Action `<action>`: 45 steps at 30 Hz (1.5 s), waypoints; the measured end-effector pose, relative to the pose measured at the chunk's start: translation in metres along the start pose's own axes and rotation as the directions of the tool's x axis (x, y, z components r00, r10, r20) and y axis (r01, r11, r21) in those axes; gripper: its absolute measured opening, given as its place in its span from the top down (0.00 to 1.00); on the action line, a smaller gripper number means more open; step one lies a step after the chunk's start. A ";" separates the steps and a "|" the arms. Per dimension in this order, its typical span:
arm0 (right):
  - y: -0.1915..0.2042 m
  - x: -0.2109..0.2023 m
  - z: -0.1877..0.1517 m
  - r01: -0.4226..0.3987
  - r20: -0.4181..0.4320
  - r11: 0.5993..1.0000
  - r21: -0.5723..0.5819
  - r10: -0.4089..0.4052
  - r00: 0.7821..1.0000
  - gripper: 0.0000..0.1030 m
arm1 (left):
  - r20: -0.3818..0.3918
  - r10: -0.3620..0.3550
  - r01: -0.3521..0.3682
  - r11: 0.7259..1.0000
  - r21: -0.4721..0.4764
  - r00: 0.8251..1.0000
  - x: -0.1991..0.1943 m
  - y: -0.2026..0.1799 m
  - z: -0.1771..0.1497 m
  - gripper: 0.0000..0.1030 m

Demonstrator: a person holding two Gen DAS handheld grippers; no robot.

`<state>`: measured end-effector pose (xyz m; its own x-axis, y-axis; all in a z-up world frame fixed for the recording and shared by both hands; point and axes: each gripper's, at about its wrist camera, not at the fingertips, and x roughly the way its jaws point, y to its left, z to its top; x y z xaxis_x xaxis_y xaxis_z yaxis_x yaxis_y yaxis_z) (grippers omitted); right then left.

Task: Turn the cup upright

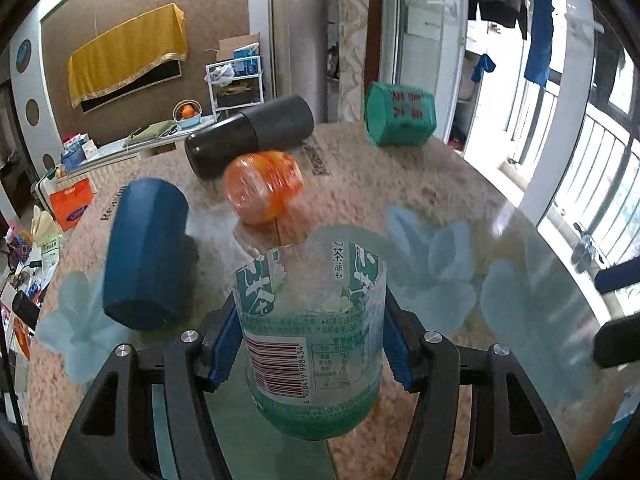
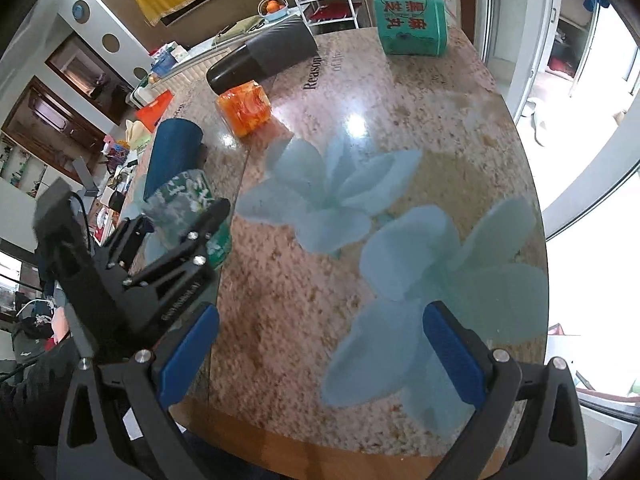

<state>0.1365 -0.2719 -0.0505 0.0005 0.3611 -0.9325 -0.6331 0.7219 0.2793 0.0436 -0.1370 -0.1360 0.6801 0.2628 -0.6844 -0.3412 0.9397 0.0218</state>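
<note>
My left gripper is shut on a clear plastic cup cut from a green-labelled bottle. Its open, jagged rim points away from the camera and slightly up, its green base toward me. In the right wrist view the same cup sits between the left gripper's black fingers, low over the table's left side, beside the blue cup. My right gripper is open and empty above the near part of the table.
On the round marble-patterned table lie a blue cup on its side, an orange translucent cup on its side, a black cylinder flask and a green box-like tin. Windows stand to the right.
</note>
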 end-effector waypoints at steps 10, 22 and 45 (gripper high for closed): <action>0.007 -0.003 -0.003 -0.016 0.017 1.000 0.001 0.016 1.000 0.01 | -0.030 -0.023 0.024 1.000 0.003 0.999 0.005 -0.001 -0.016 0.35; 0.019 -0.002 0.001 -0.034 0.047 0.999 0.015 0.034 0.998 0.01 | -0.100 -0.131 0.127 0.991 -0.043 0.986 -0.014 0.011 -0.005 0.00; 0.107 -0.033 0.047 0.203 0.122 0.979 0.037 -0.206 0.971 0.01 | -0.323 -0.209 0.200 0.978 -0.061 0.923 -0.094 0.108 0.082 0.00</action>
<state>0.1055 -0.1789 0.0204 0.2247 0.2740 -0.9351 -0.5910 0.8013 0.0928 -0.0042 -0.0424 -0.0097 0.4900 -0.0245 -0.8714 -0.2371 0.9582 -0.1603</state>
